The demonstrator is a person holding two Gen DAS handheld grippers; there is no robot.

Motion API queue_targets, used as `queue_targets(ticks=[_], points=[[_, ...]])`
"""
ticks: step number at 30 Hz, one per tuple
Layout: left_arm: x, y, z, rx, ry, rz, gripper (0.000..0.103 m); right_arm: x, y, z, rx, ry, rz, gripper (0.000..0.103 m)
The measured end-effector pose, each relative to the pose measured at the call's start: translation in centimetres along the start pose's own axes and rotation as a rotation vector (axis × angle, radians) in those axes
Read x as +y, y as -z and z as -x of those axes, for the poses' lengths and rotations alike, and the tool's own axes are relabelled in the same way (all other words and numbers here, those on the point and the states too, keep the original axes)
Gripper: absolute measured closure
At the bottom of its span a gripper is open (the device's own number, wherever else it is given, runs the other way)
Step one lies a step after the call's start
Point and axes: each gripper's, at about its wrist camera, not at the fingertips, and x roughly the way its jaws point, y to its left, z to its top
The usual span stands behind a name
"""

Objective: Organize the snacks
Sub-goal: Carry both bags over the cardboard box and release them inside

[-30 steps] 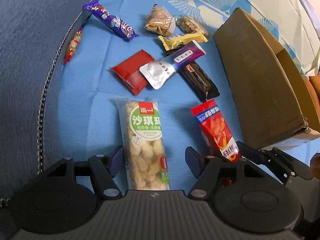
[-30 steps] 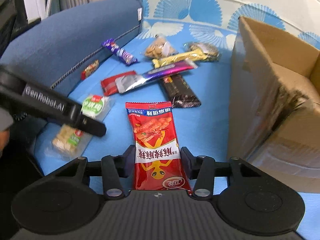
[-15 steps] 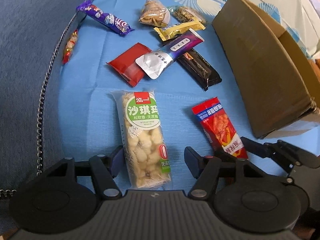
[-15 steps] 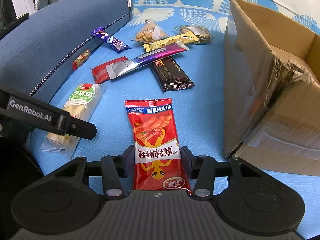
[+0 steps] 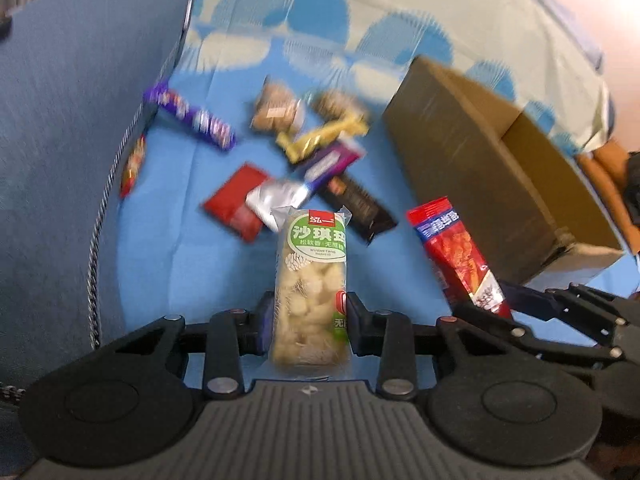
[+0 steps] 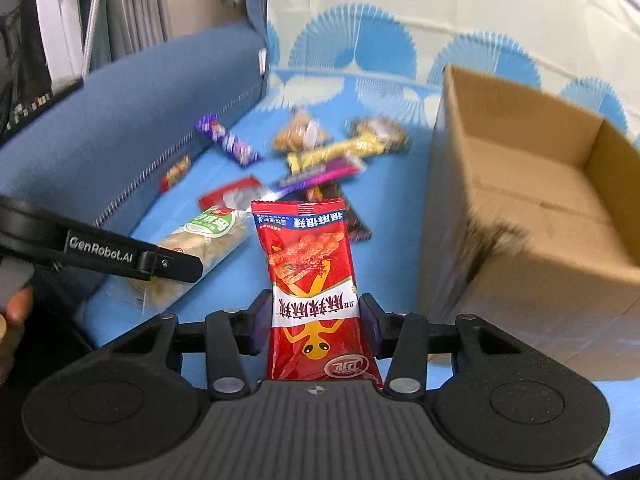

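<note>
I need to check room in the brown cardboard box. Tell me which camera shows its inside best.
Right wrist view: the brown cardboard box opens toward the camera, its floor visible. Left wrist view shows mostly its outer wall.

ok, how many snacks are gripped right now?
2. The green-label pack sits in the left gripper, whose jaws have just been closing and now press on it. The big red pack is clamped in the right gripper.
</note>
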Motion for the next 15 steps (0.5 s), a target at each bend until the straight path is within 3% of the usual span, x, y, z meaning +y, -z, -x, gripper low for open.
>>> queue_targets(ticks=[8, 15], points=[[-1.8, 0.8, 2.7, -0.192, 0.038, -0.087, 0.063, 0.1, -0.7, 5.0, -0.177, 0.025, 0.029, 0.055], [-2.7, 0.6, 1.9, -0.198, 0.040, -0.133, 0.063, -2.4, -0.3, 7.9, -0.315, 0.057, -0.015, 0.055]])
